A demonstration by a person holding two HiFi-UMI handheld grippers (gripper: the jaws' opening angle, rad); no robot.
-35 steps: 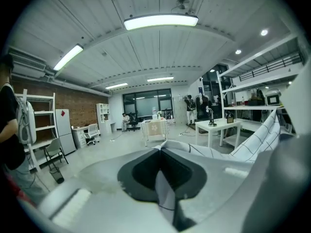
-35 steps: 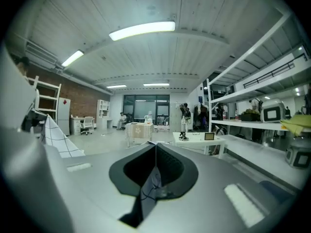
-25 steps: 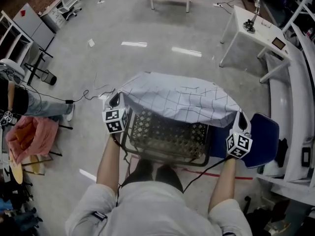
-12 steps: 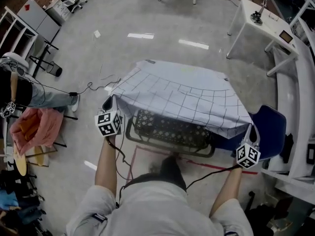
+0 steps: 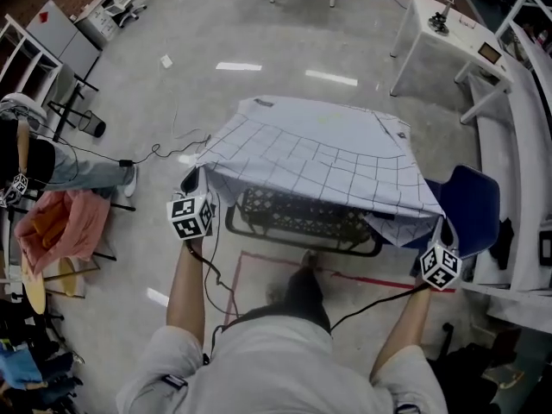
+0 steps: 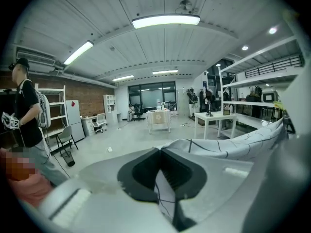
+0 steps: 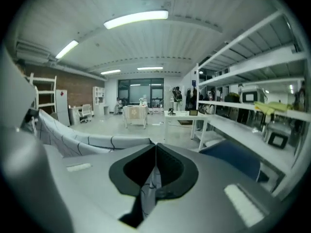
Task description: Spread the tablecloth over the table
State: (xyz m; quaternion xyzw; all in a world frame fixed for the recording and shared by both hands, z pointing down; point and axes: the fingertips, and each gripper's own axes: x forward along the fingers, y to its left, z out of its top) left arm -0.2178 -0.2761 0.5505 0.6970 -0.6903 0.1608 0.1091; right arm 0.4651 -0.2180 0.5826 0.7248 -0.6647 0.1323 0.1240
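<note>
Both jaw sets are clamped on cloth: left gripper point(image 6: 159, 154) and right gripper point(image 7: 154, 152) each pinch a near corner of the grid-print tablecloth point(image 5: 319, 158). I see it draped across the lattice-top table point(image 5: 293, 221), near edge exposed. Arms reach forward, spread wide. Grey floor point(image 5: 259, 33); blue chair point(image 5: 473, 210) at right.

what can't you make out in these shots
- Table top: head view, the tablecloth covers it; only the near edge shows.
- How much cloth is pinched: both gripper views, hidden inside the shut left tongs and right tongs.
- Person at left: head view, cut off by the picture's edge.
- Items on the white desk: head view, too small.
</note>
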